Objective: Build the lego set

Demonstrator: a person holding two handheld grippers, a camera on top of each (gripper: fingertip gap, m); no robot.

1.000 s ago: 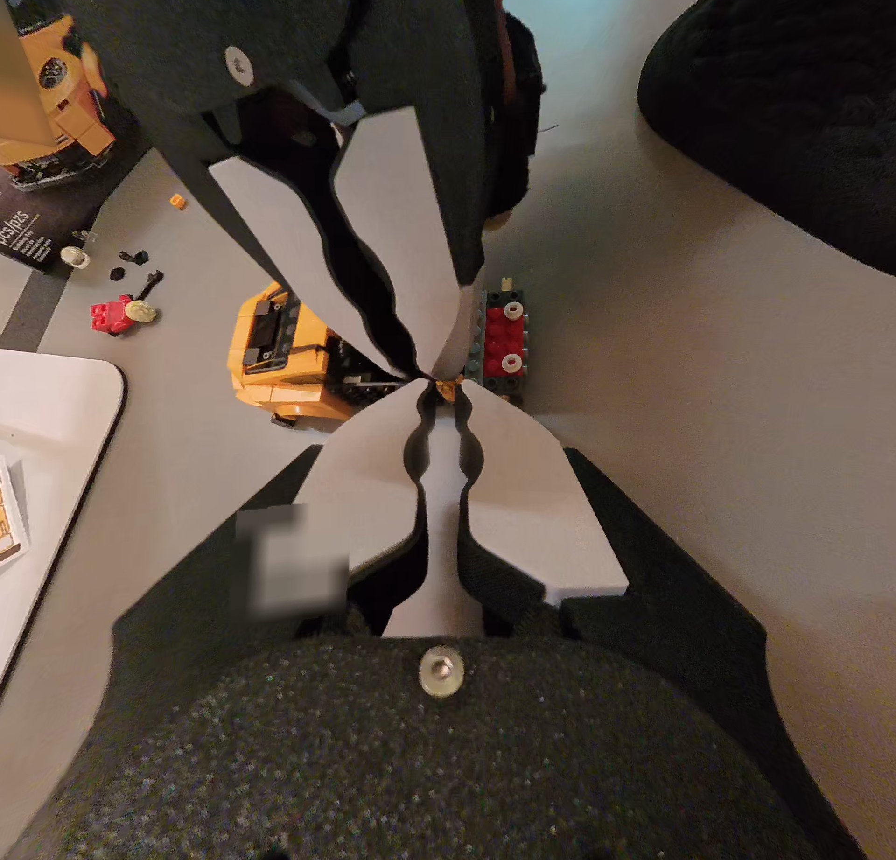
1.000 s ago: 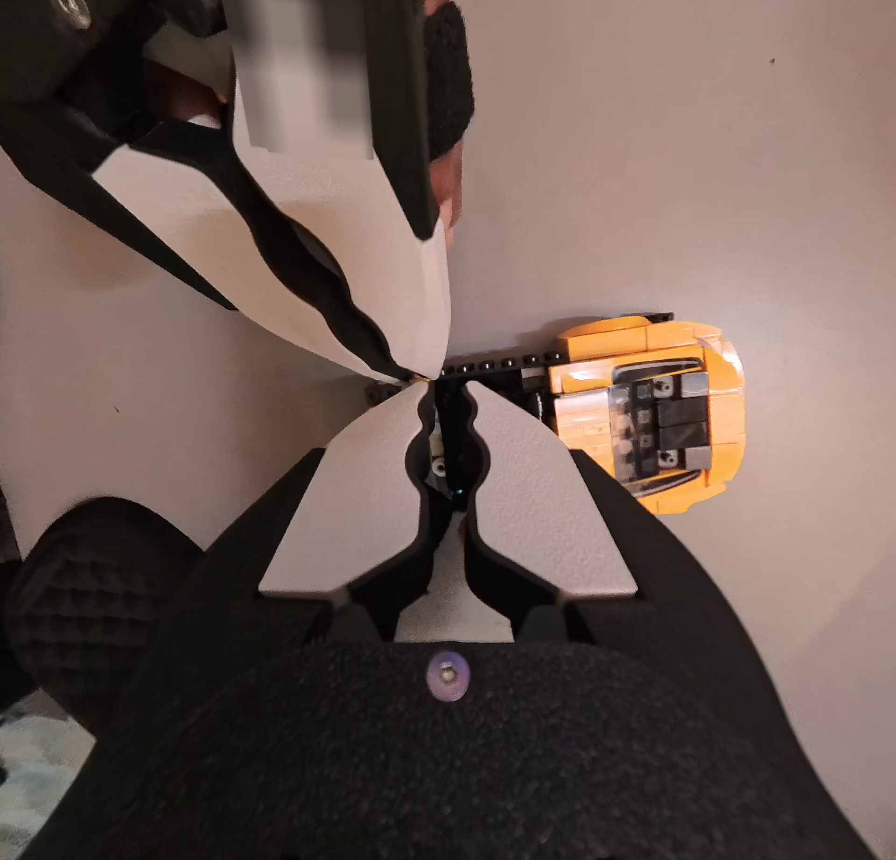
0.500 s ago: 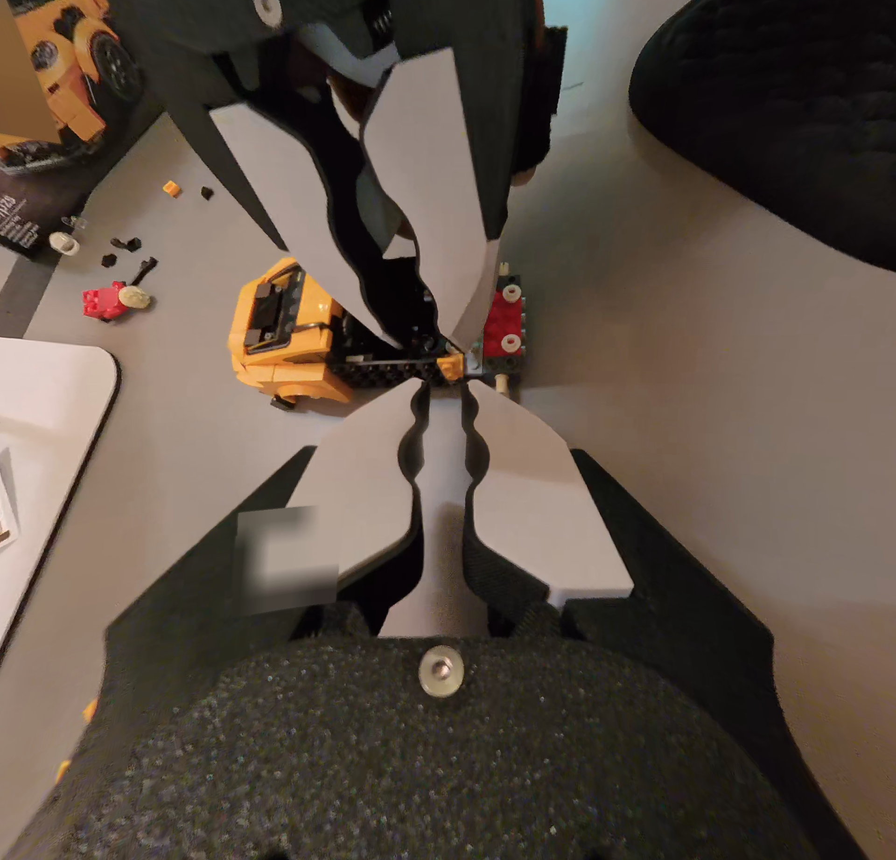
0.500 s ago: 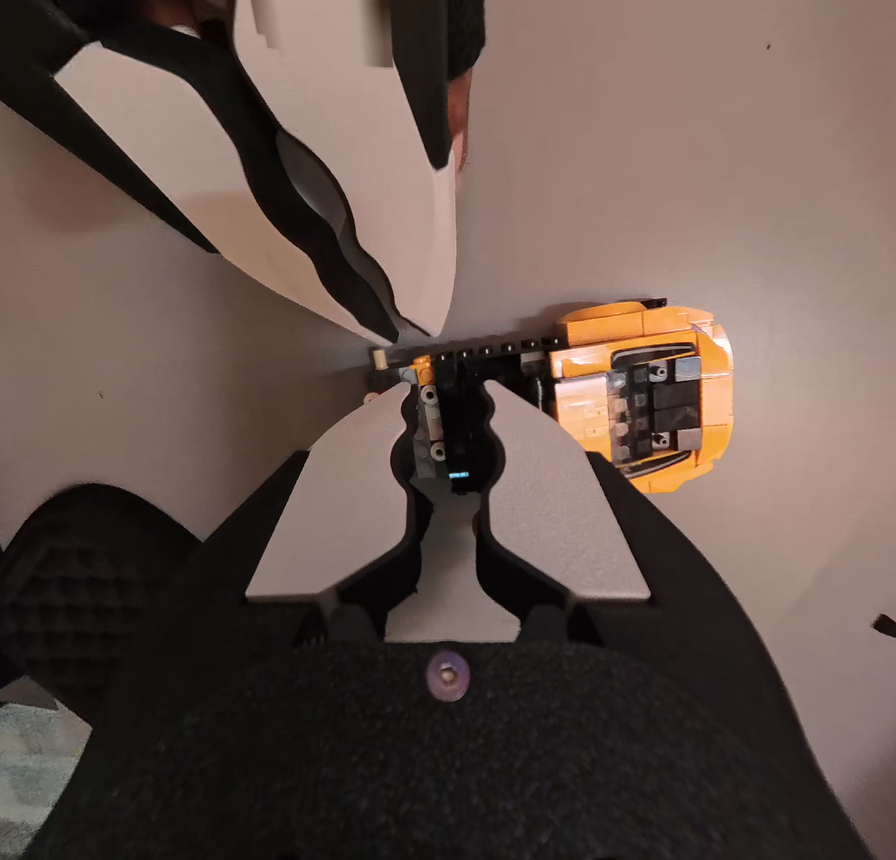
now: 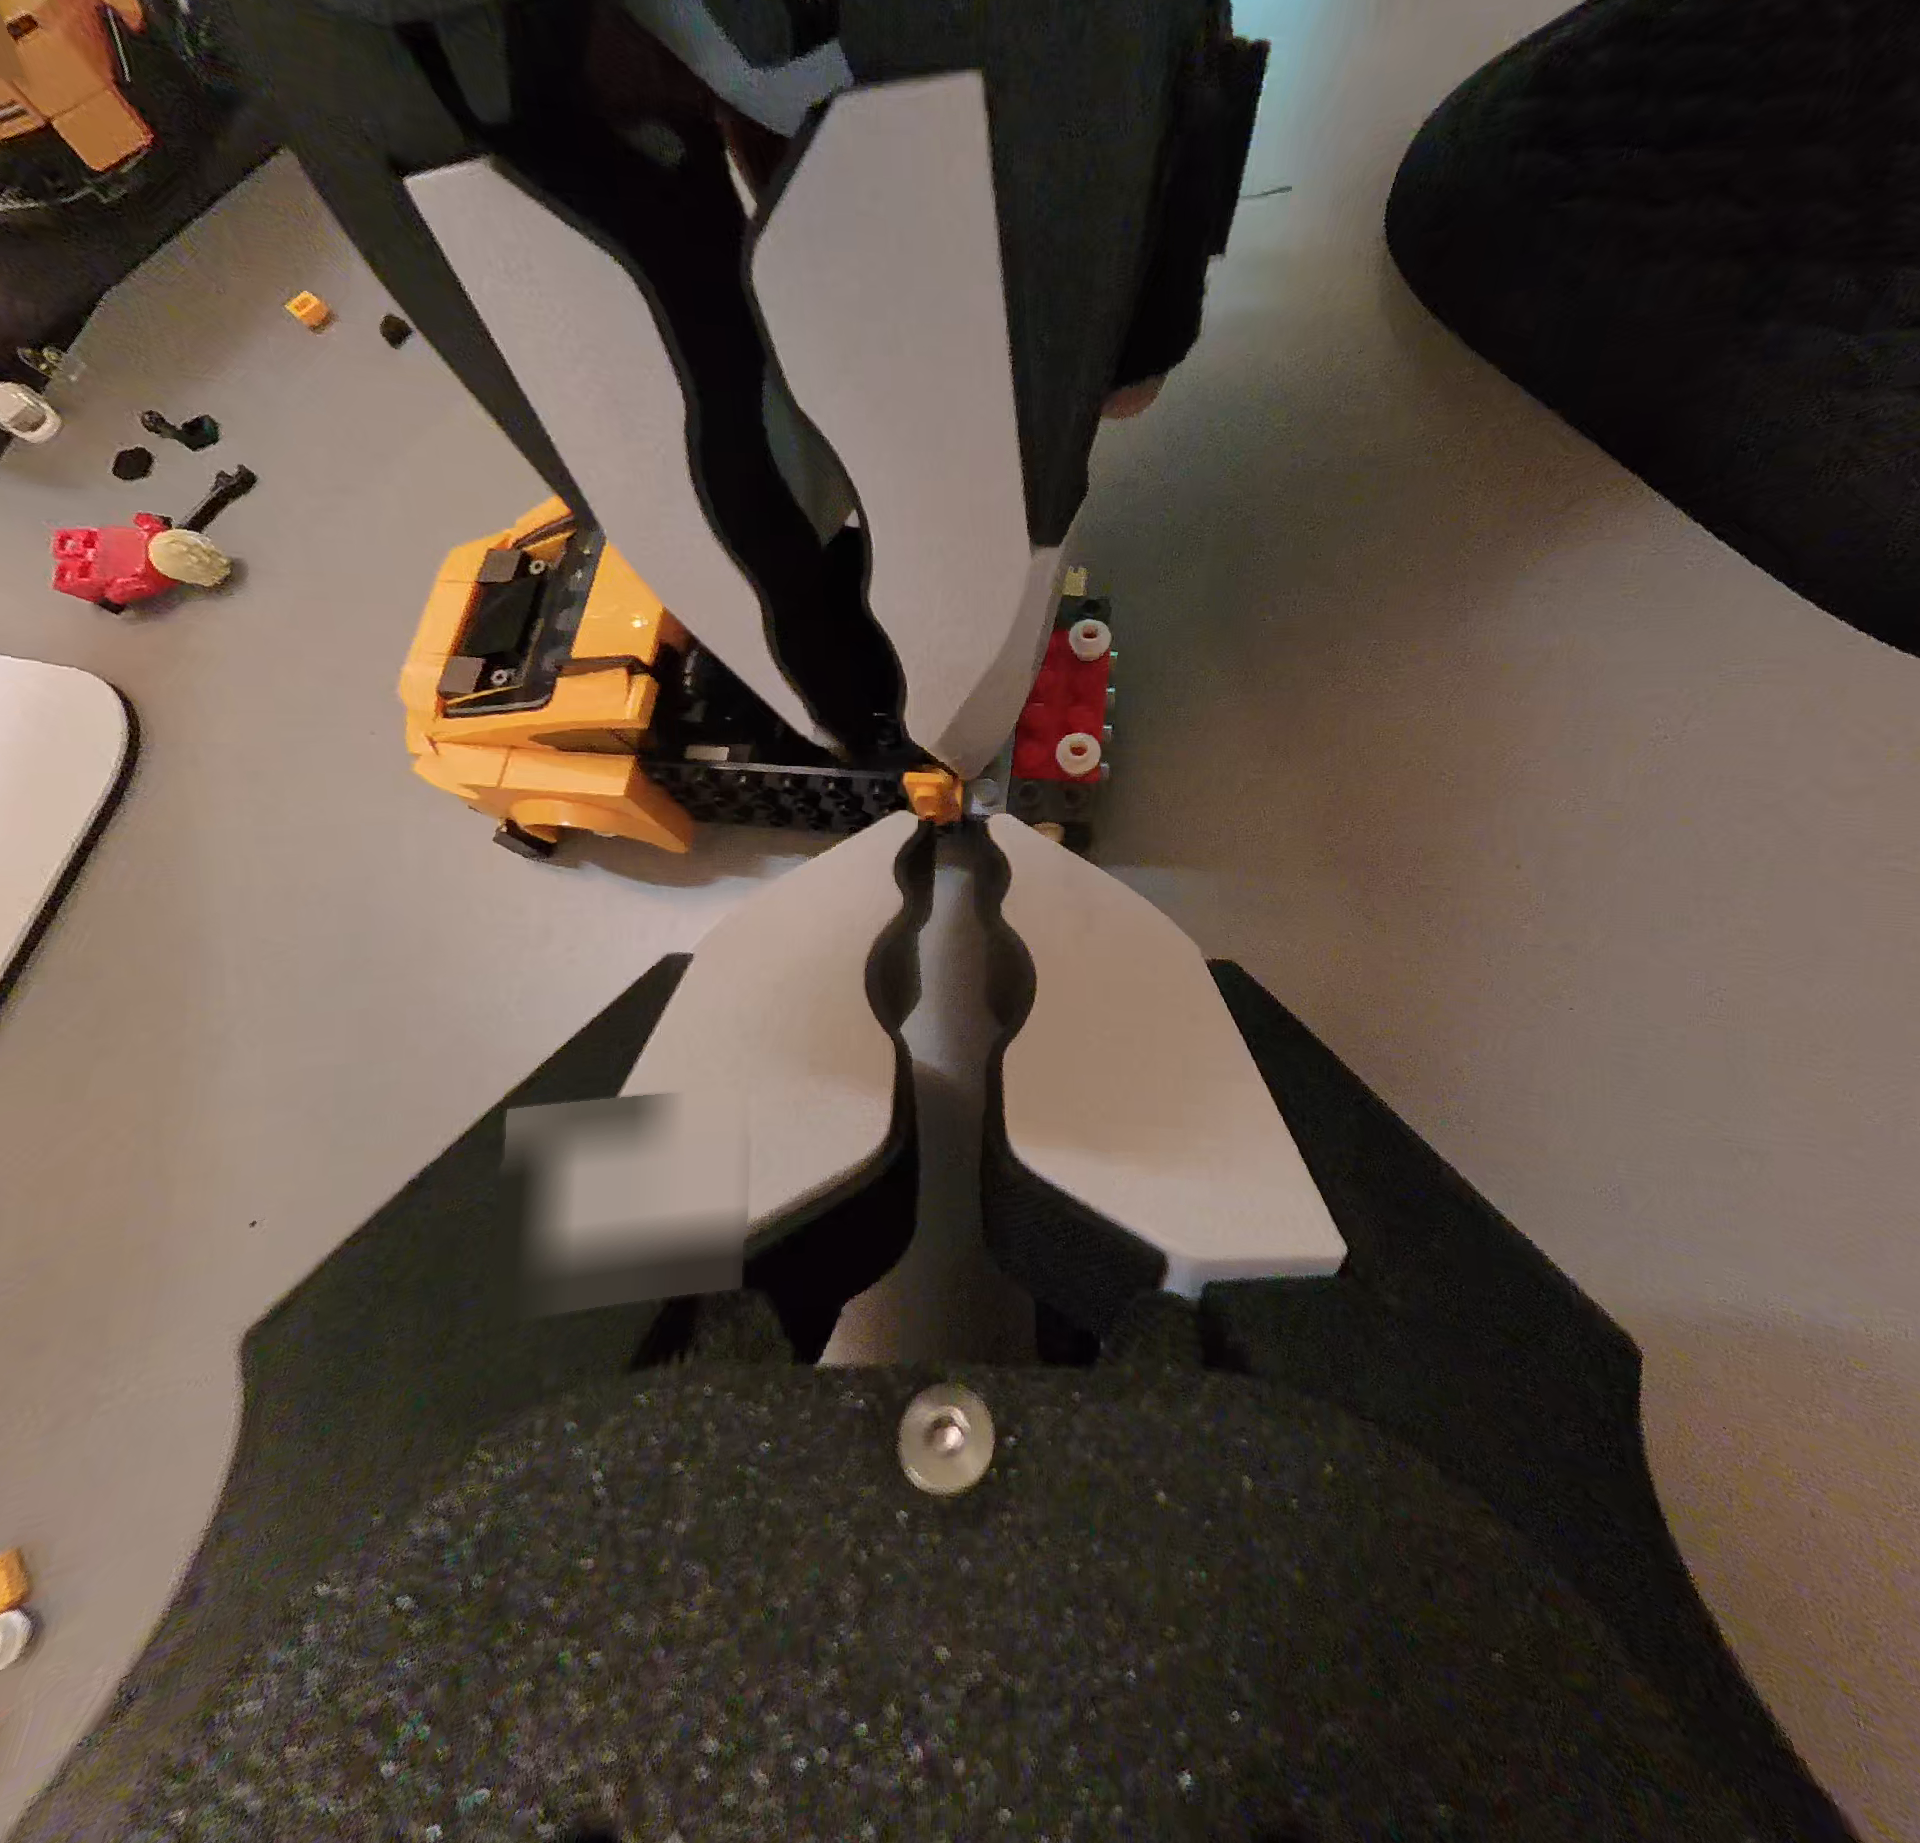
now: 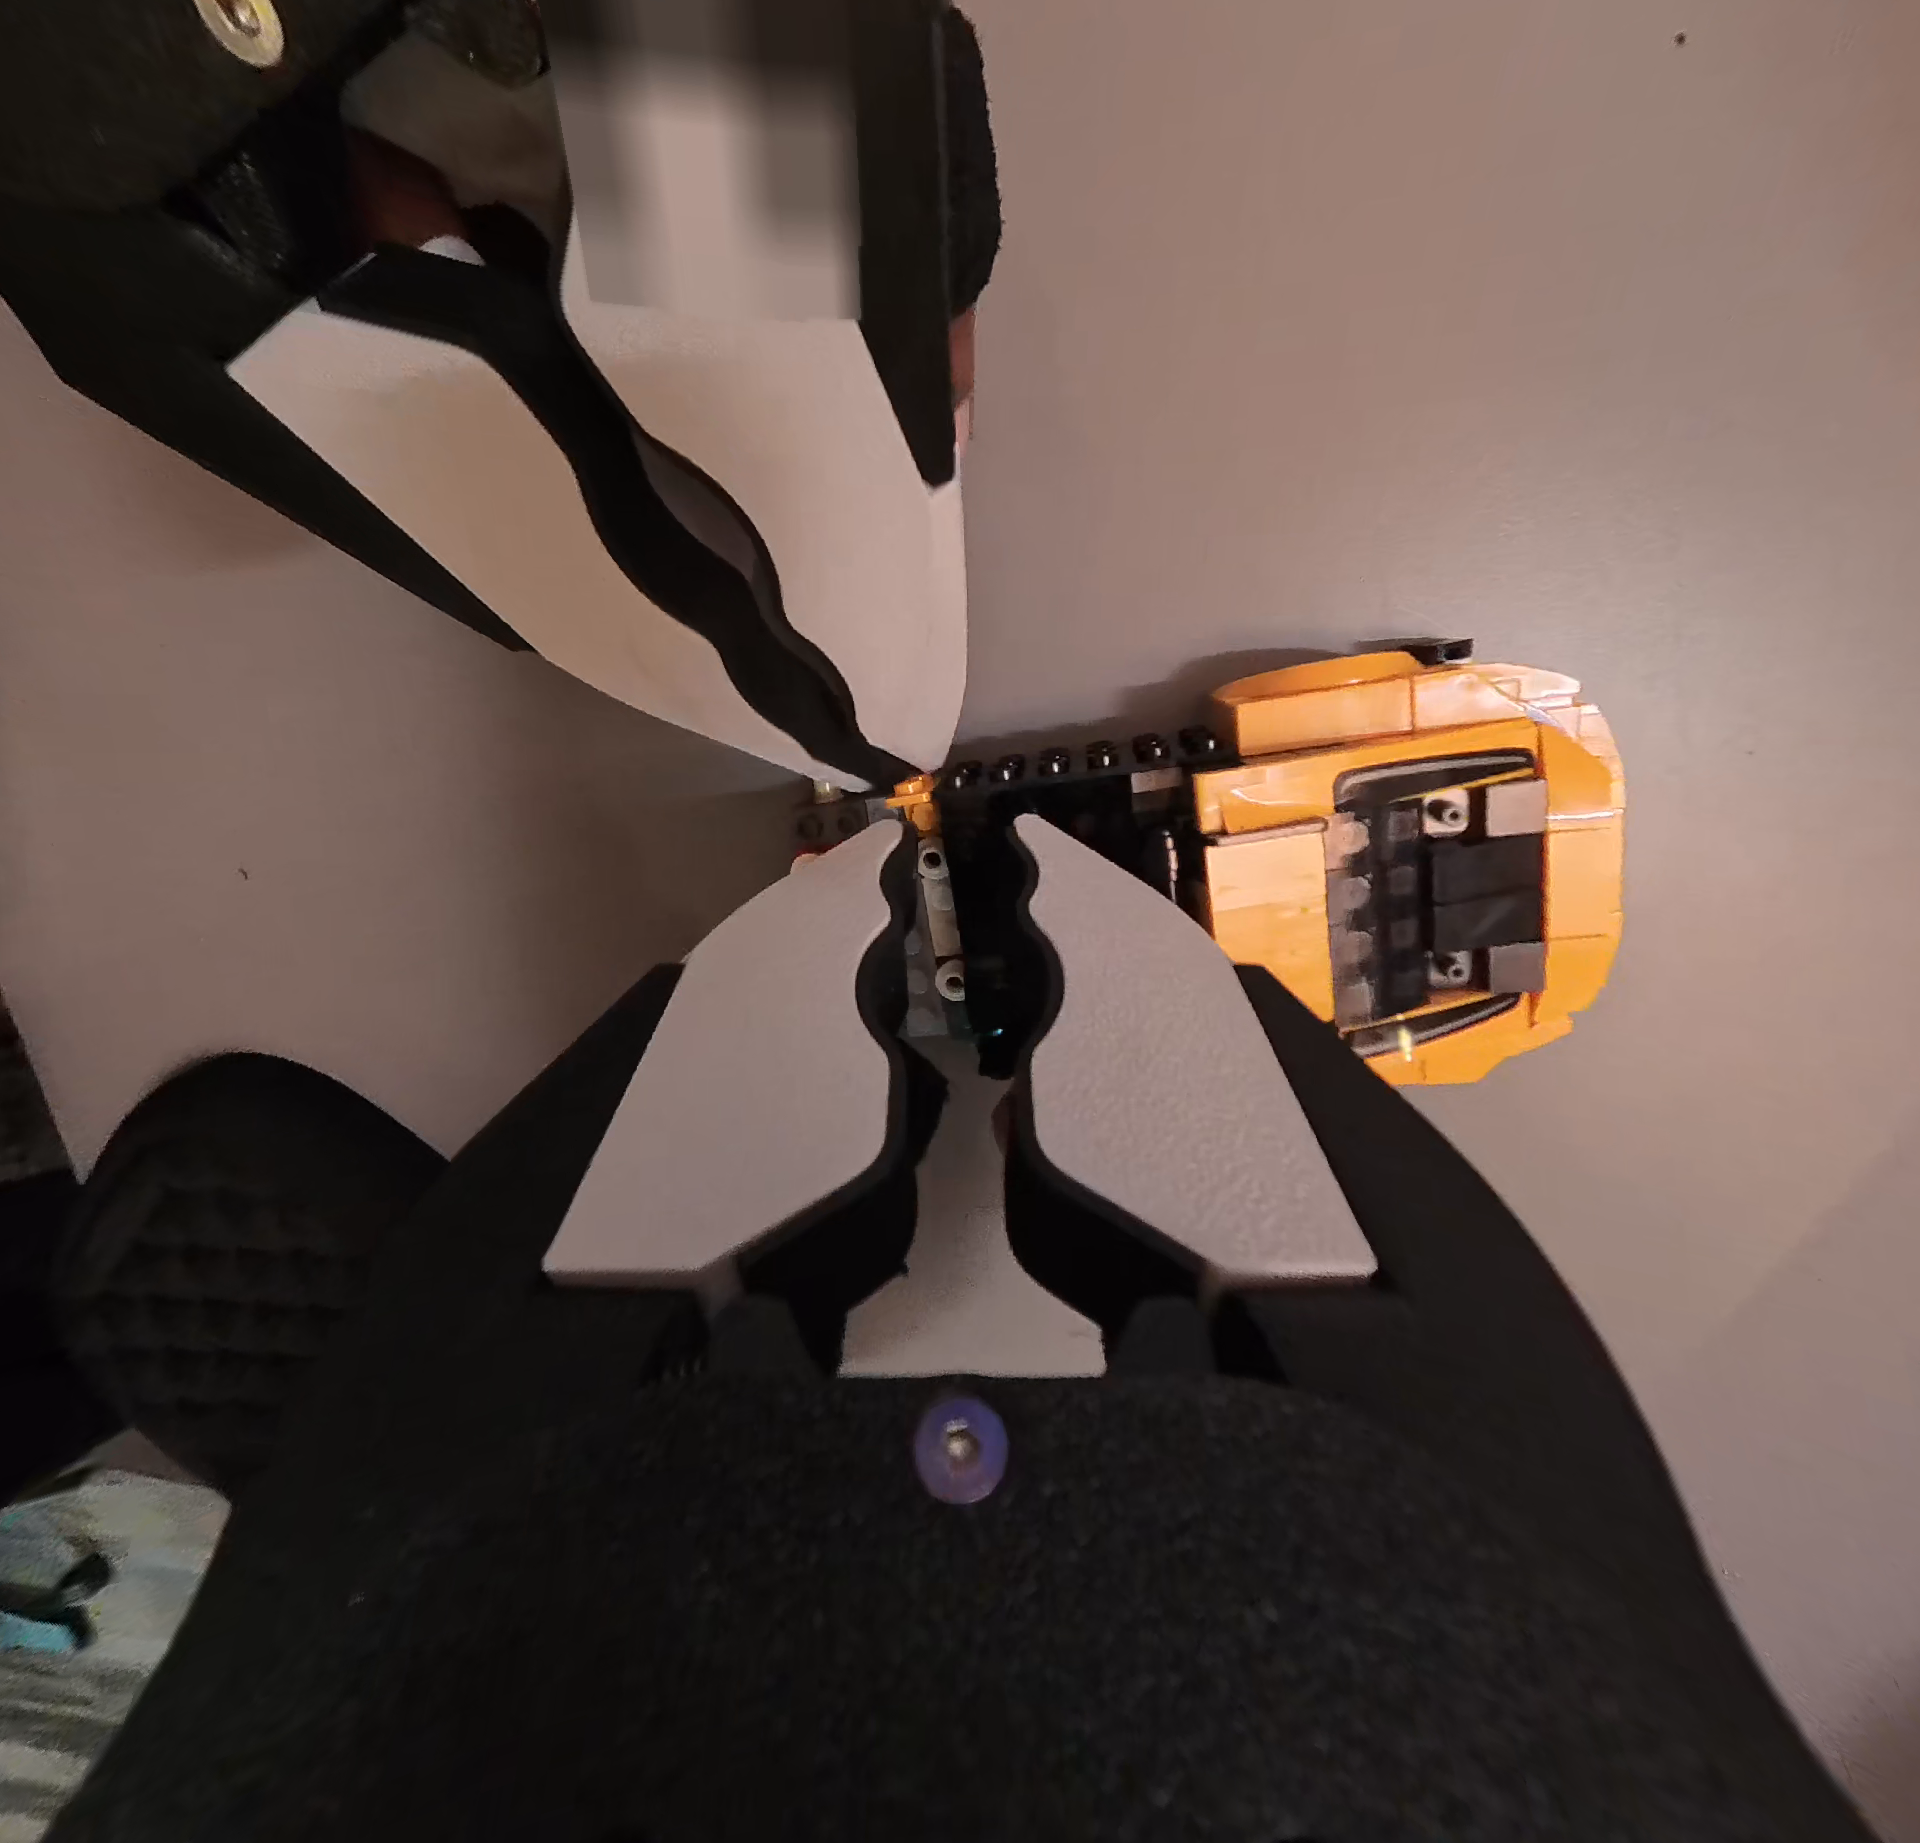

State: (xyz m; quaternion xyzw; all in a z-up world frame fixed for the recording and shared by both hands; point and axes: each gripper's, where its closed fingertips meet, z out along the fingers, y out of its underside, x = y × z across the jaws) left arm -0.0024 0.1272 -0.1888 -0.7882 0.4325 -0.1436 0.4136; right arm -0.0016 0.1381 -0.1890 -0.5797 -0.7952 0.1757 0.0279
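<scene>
An orange brick car (image 5: 540,692) with a bare black chassis and a red block (image 5: 1065,697) at its rear lies on the grey table. A small orange piece (image 5: 930,791) sits at the end of the chassis beam. My left gripper (image 5: 951,832) has narrow jaws with nothing between the pads. One fingertip (image 5: 906,839) touches the orange piece, which lies just beyond the tips. In the right wrist view the left gripper (image 6: 883,770) comes from above onto that piece (image 6: 914,791). My right gripper (image 6: 958,825) straddles the rear chassis of the car (image 6: 1403,858), with its pads against it.
Loose small pieces (image 5: 301,307) and a red figure part (image 5: 125,557) lie at the left. A white board (image 5: 62,754) is at the left edge and a printed box (image 5: 62,58) at the top left. A black cushion (image 5: 1714,287) lies at the right. My two grippers' fingertips are within a few centimetres of each other.
The left gripper held the small orange piece, opened and drew back, leaving it on the chassis, then narrowed again at it. The right gripper opened, then closed on the chassis again.
</scene>
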